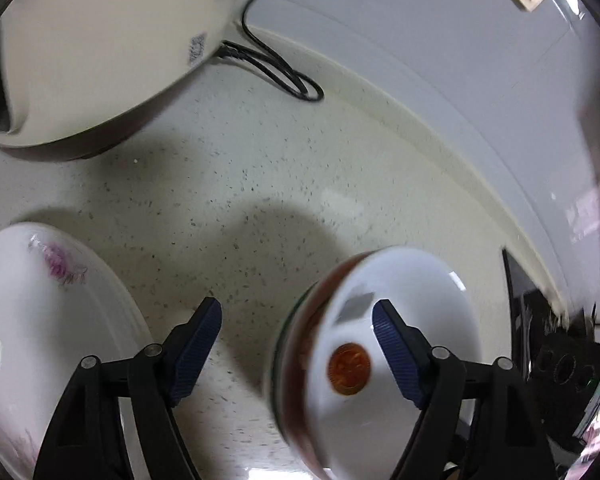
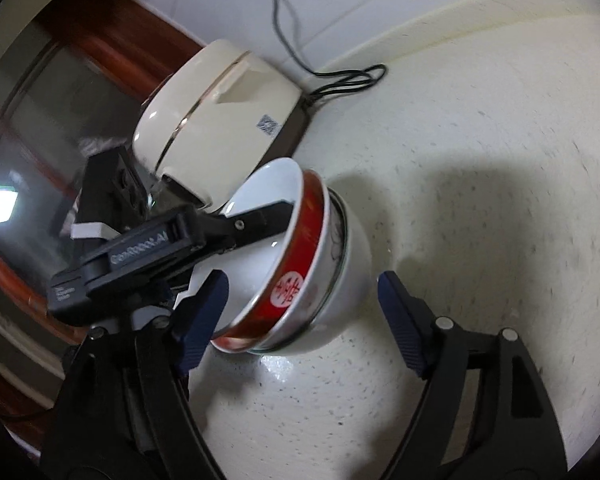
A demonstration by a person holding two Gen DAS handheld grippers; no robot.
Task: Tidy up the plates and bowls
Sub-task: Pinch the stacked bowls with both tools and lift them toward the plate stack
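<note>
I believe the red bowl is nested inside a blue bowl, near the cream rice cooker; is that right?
Not quite: the outer bowl is white, not blue. The right wrist view shows the red bowl nested inside a white bowl, near the cream rice cooker.

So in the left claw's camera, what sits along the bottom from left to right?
Flowered plate → left claw, open over the speckled counter → stacked bowls → dark clutter at the right edge.
</note>
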